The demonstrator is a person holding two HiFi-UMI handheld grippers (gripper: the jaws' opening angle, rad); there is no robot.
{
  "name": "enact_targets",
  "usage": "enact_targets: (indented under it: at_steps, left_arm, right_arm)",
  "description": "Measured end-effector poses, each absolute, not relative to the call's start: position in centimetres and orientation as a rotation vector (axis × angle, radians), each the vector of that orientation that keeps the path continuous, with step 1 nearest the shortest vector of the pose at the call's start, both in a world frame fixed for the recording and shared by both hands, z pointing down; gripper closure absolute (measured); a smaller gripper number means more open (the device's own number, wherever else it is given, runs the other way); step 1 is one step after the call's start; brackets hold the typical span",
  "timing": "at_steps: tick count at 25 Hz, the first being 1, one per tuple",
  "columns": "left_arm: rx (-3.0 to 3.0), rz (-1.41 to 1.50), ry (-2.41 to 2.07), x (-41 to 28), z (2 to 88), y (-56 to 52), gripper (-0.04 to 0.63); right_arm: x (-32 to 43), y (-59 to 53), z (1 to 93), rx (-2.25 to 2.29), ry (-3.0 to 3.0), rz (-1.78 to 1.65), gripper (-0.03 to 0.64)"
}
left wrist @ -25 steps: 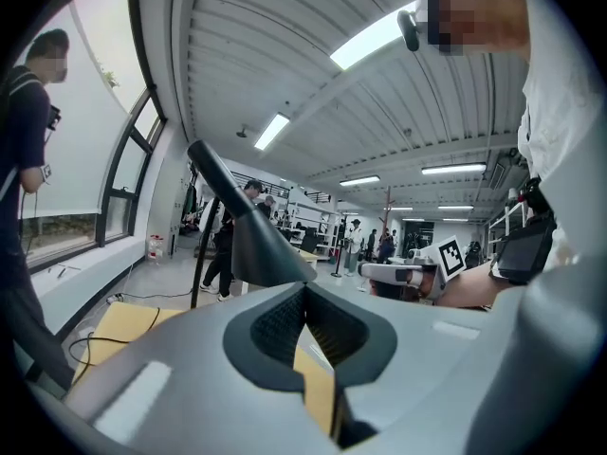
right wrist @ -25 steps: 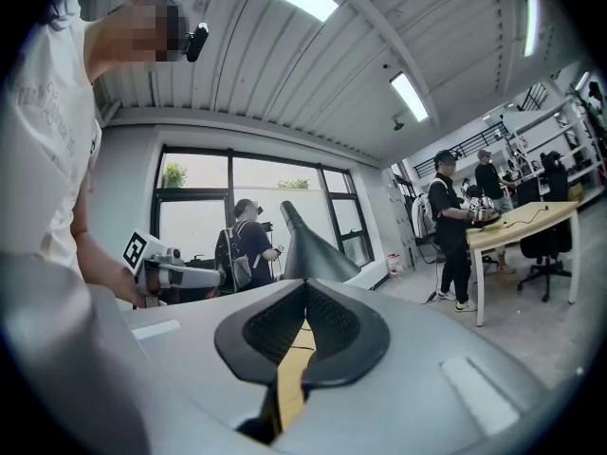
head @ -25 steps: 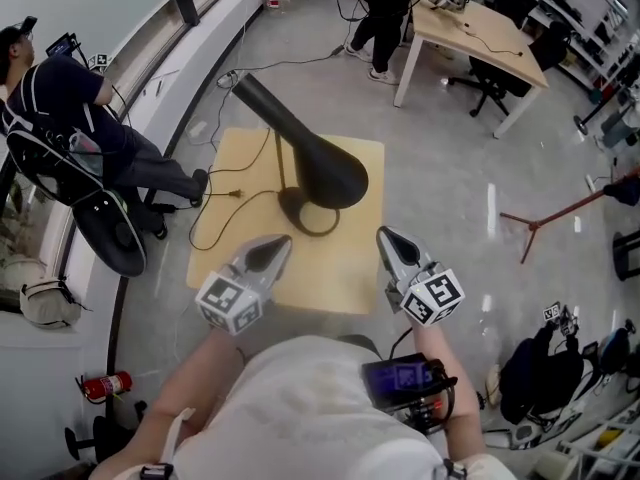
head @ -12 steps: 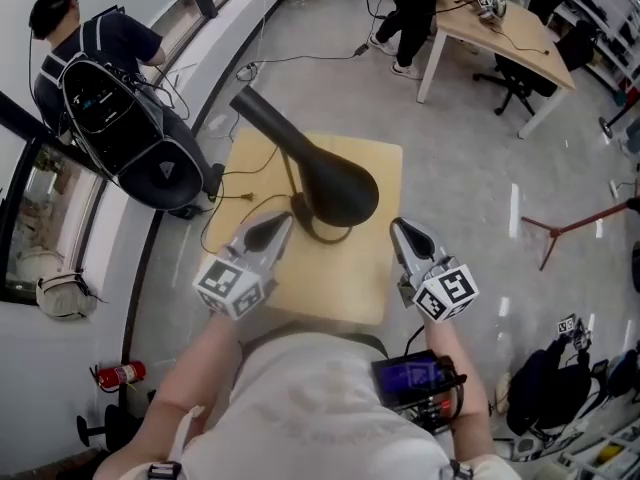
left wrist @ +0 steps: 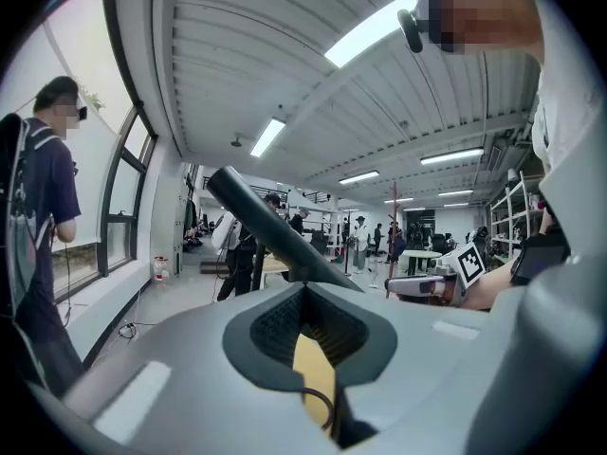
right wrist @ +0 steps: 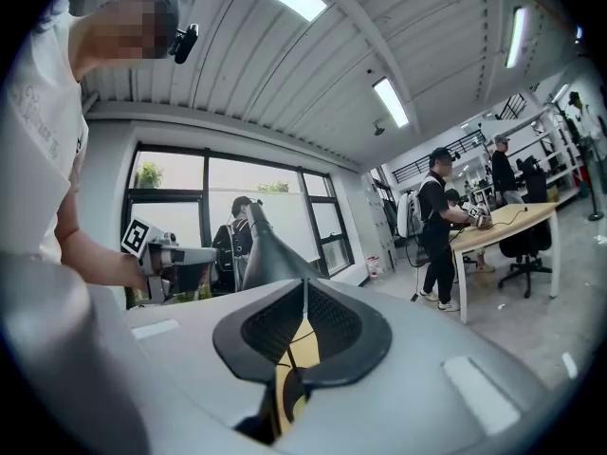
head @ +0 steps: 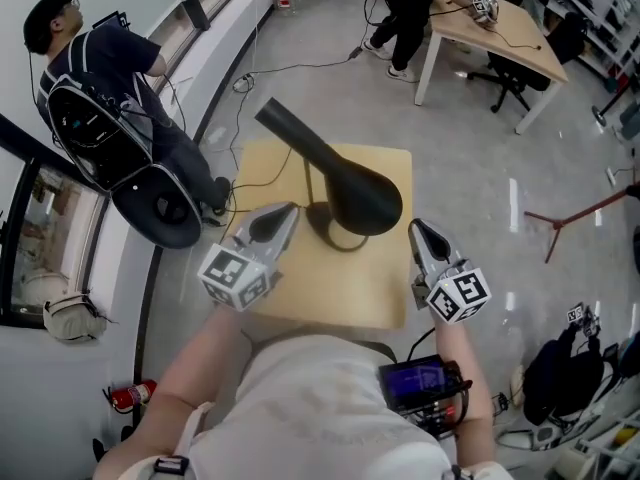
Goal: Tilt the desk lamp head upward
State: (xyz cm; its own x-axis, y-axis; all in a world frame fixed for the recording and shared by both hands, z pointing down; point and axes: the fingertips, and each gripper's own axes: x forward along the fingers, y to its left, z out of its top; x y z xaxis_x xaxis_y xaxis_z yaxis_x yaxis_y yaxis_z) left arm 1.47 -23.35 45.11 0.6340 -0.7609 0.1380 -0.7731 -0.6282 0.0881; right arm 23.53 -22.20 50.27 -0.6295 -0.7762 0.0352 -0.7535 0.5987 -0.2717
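Approaching stage: both grippers hover over the near half of the table (head: 330, 293), on the 2 sides of the lamp, touching nothing.
Left gripper (head: 285, 212): claw fully closed and empty; tip near the base, on its left.
Right gripper (head: 415, 228): claw closed and empty; tip just beside the wide rim of the head, on its right.
Lamp (head: 355, 188): black, standing on the far half of the table; the wide mouth faces the person and downward, and the thin tail points away to the upper left.
Base (head: 335, 236): a dark ring, partly covered by the head.
Cable (head: 243, 190): goes off the table's left side.
Doing it well: I judge 1 claw must open first. The right one could take the mouth rim and raise it in a slow arc. The left one could press on the base, so the lamp does not slide or tip.
Head view only: the base ring, the cable, and how both tips stand relative to the lamp.
Left gripper view only: its closed seam (left wrist: 304, 297), and the tail rising above it.
Right gripper view only: its own closed seam (right wrist: 303, 297), and the cone seen from the side.
Far: a person with backpack (head: 100, 78) stands at the window.
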Motion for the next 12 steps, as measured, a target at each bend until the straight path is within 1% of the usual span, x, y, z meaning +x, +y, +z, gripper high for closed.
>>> enact_targets:
  at_steps: [4,8,12]
  left_arm:
    - [2.741,0.138,-1.259,0.1,44.0,-25.1,0.592]
    - [2.761,0.062,-1.278,-2.1,41.3,-27.2,0.589]
    - [2.776,0.044,-1.304,-4.5,39.5,-29.5,0.557]
  right_arm:
    - [23.3,-22.2,49.5,-1.375,2.712,-0.392,0.591]
    - [22.9,-22.1,49.0,-1.424,2.701,-0.375,0.591]
    - [22.8,-22.1,48.6,-1.462,2.7,-0.374,0.591]
